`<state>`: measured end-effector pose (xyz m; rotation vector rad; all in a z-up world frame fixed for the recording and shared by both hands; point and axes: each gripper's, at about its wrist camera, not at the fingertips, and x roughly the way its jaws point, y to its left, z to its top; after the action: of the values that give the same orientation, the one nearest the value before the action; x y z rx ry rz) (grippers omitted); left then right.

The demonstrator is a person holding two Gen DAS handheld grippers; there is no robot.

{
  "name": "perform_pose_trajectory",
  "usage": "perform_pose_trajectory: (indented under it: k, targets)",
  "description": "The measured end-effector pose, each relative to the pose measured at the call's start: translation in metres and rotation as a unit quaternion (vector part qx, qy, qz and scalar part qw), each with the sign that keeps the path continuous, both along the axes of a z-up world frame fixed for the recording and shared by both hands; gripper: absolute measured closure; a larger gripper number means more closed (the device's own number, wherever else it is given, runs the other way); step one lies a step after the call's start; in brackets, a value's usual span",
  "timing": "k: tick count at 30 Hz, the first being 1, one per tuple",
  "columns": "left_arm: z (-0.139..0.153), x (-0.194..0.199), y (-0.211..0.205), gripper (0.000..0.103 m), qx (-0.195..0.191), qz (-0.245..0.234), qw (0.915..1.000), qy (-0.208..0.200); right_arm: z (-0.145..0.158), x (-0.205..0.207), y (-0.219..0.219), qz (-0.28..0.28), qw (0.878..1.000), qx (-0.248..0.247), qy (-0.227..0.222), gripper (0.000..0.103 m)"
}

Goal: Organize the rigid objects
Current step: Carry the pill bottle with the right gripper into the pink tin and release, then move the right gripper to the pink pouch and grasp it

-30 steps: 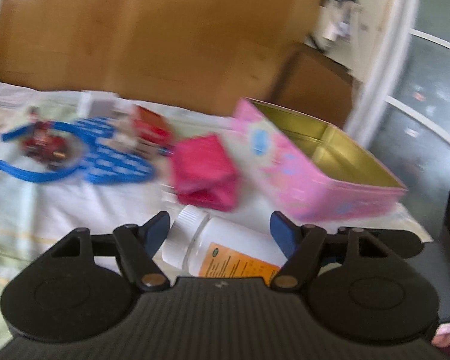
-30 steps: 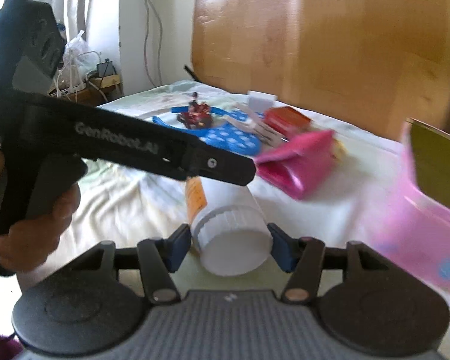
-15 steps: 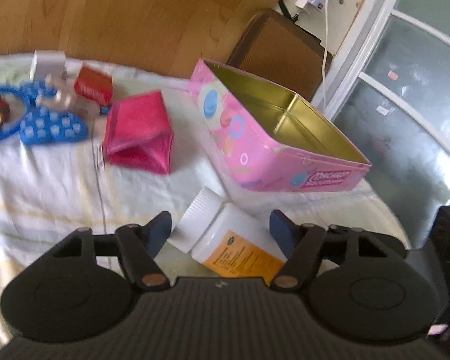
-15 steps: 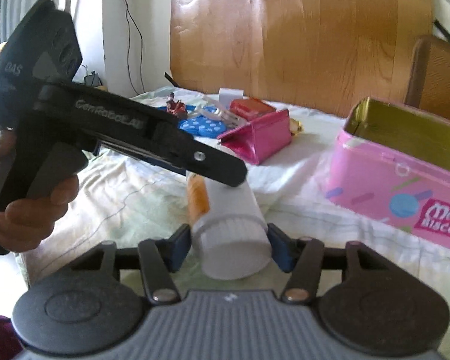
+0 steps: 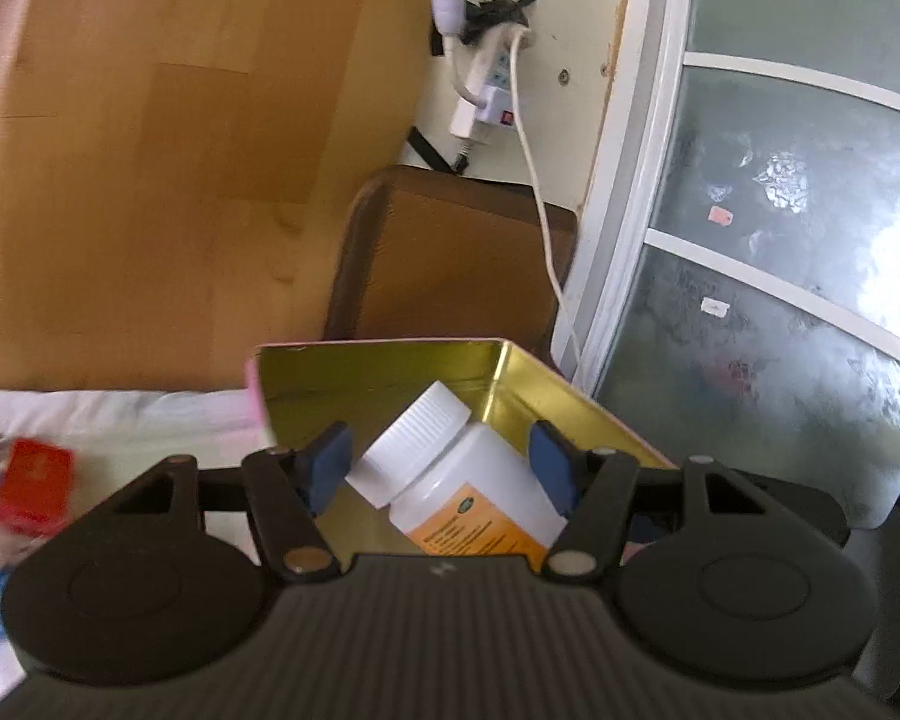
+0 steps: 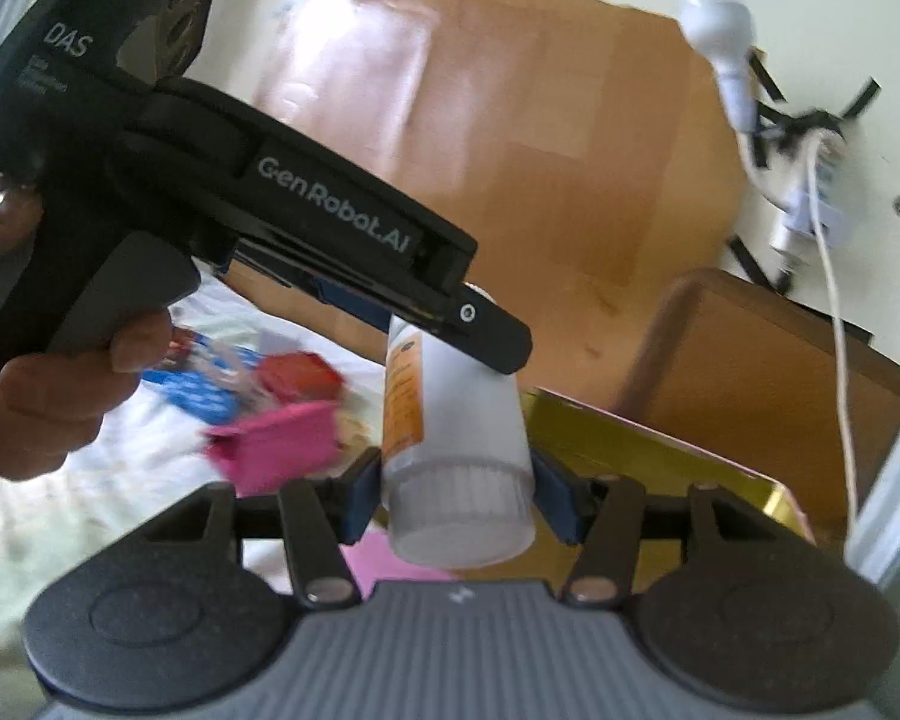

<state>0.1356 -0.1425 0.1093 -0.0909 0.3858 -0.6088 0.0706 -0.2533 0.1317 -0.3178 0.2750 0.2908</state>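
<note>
A bed (image 6: 90,480) with a pale sheet carries the clutter, and at its far edge sits the pink tin (image 5: 384,384) with a gold inside, open at the top. Back on the sheet lie a pink pouch (image 6: 276,447), a small red box (image 5: 33,480) and some blue dotted pieces (image 6: 192,390), all blurred. The white pill bottle (image 5: 474,486) with the orange label is up off the sheet, lying roughly level between the two tools and hanging over the tin's opening. The right gripper (image 6: 456,495) has its fingers clamped on one end of the bottle, both blue pads pressed to its sides. The left gripper (image 5: 441,459) takes the capped end: its fingers are closing, one pad against the bottle's shoulder, the other seemingly clear of the cap. The step in hand looks like carrying the bottle to the tin. Next, I judge, it must be lowered inside the walls and let go by both sets of fingers together, so it does not tip onto the rim.
</note>
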Motion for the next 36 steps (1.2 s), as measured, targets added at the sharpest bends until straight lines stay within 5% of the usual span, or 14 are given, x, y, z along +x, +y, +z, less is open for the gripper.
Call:
perform_pose_trajectory:
  k: [7, 11, 18, 22, 25, 29, 32, 36]
  targets:
    - [-0.017, 0.032, -0.043, 0.035, 0.000, -0.004, 0.9996, 0.029, -0.018, 0.035, -0.037, -0.049, 0.998, -0.019, 0.027, 0.051]
    - [-0.028, 0.032, -0.052, 0.035, 0.024, 0.004, 0.9991, 0.035, -0.023, 0.044, -0.054, -0.106, 0.994, 0.010, 0.034, 0.037]
    - [-0.022, -0.016, 0.012, 0.029, 0.009, 0.022, 0.9996, -0.016, -0.017, 0.013, -0.073, -0.144, 0.983, 0.113, 0.011, 0.038]
    - [-0.032, -0.045, 0.068, 0.027, 0.018, 0.073, 0.9968, -0.028, -0.006, 0.006, -0.067, -0.132, 0.977, 0.169, -0.002, 0.044]
    - [-0.049, -0.056, 0.113, 0.027, 0.044, 0.148, 0.9879, -0.016, -0.002, 0.002, -0.044, -0.080, 0.978, 0.191, 0.010, 0.054]
    - [-0.077, -0.055, 0.161, 0.027, 0.066, 0.241, 0.9680, 0.020, -0.009, 0.004, 0.018, -0.003, 0.987, 0.152, 0.041, 0.066]
    - [-0.091, -0.055, 0.179, 0.028, 0.064, 0.268, 0.9608, 0.030, -0.023, 0.019, 0.067, 0.034, 0.992, 0.105, 0.065, 0.077]
    - [-0.097, -0.054, 0.190, 0.029, 0.044, 0.275, 0.9597, 0.039, -0.043, 0.043, 0.109, 0.035, 0.992, 0.064, 0.099, 0.077]
